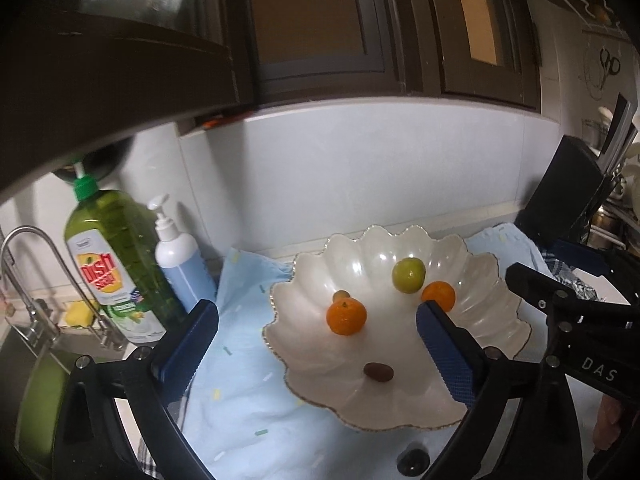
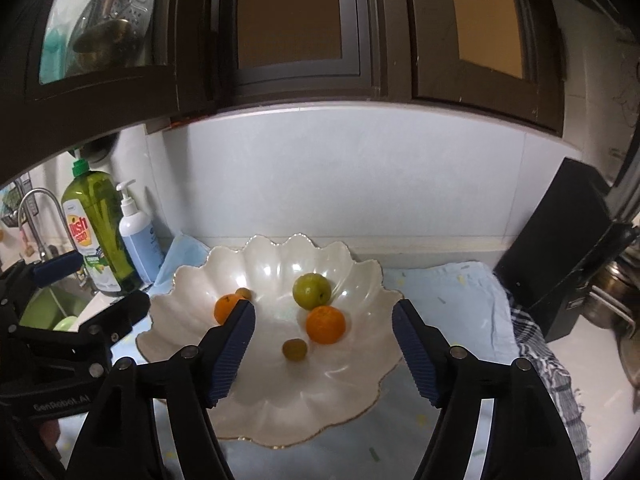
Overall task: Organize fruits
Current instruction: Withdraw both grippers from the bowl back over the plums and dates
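**Fruit's in the bowl, both grippers empty**

Since everything is spread on that pale blue cloth (image 2: pixel 448 284) over the table (image 1: pixel 592 308), I'd guess the cloth is there to stop the dish sliding and to soften the landing for anything that rolls out. The big scalloped white bowl (image 2: pixel 184 320) sits in the middle of it, well clear of the sink side, where the green dish soap bottle (image 2: pixel 98 232) and the white pump bottle (image 2: pixel 136 240) stand against the wall.

The left hand-held gripper (image 1: pixel 316 344) has its jaws spread about as wide as they go, nothing between them — it hangs over the near-left rim. The right hand-held gripper (image 2: pixel 324 344) is roughly half open, also empty, framing the bowl's centre. Neither touches any fruit.

Inside the bowl, biggest first: a green fruit (image 2: pixel 312 289) towards the back, an orange (image 2: pixel 325 325) just in front of it, nearly touching, and a second orange (image 2: pixel 226 309) off to the left. Then the small stuff — a little olive-brown fruit (image 2: pixel 295 349) near the middle, and another tiny one (image 2: pixel 243 293) tucked behind the left orange. They're loose in the hollow because the fluted sides slope everything inward. Looks mostly done to me.
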Available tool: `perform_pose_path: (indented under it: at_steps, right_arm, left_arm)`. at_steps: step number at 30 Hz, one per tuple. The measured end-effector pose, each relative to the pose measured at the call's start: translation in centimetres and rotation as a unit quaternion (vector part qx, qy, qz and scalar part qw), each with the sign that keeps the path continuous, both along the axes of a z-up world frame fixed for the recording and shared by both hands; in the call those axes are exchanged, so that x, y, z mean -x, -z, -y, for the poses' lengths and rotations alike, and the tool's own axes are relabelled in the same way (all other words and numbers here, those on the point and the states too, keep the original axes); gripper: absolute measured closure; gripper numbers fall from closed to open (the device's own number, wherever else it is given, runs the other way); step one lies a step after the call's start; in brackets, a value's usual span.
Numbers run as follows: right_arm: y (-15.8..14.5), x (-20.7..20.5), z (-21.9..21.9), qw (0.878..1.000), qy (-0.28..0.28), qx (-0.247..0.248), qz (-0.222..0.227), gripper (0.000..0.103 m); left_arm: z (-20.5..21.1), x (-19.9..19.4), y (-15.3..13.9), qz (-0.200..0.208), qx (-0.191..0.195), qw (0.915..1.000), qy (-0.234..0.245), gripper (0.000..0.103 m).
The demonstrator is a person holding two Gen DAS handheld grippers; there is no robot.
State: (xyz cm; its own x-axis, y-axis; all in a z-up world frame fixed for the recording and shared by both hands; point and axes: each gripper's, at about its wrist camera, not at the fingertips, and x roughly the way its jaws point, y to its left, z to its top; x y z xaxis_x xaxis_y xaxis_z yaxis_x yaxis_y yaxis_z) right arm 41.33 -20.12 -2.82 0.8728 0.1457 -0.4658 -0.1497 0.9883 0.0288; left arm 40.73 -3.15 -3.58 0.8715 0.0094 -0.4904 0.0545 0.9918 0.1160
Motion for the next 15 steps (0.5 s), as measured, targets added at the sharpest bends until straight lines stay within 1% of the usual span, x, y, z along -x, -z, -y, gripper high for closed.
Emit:
perform_pose_path:
  at_steps: [6, 15]
  right_arm:
    - [-1.2, 2.4, -0.3, 1.000, -0.001, 0.005, 0.020, 0.031]
    - [-2.7, 6.0, -0.9, 0.999, -0.009, 0.011, 0.045, 0.031]
  left_arm:
    - [-1.0, 2.5, -1.5, 0.019, 0.011, 0.9997, -0.010, 0.000]
    - [-1.9, 6.0, -2.8, 0.037, 0.014, 0.9990, -0.019, 0.000]
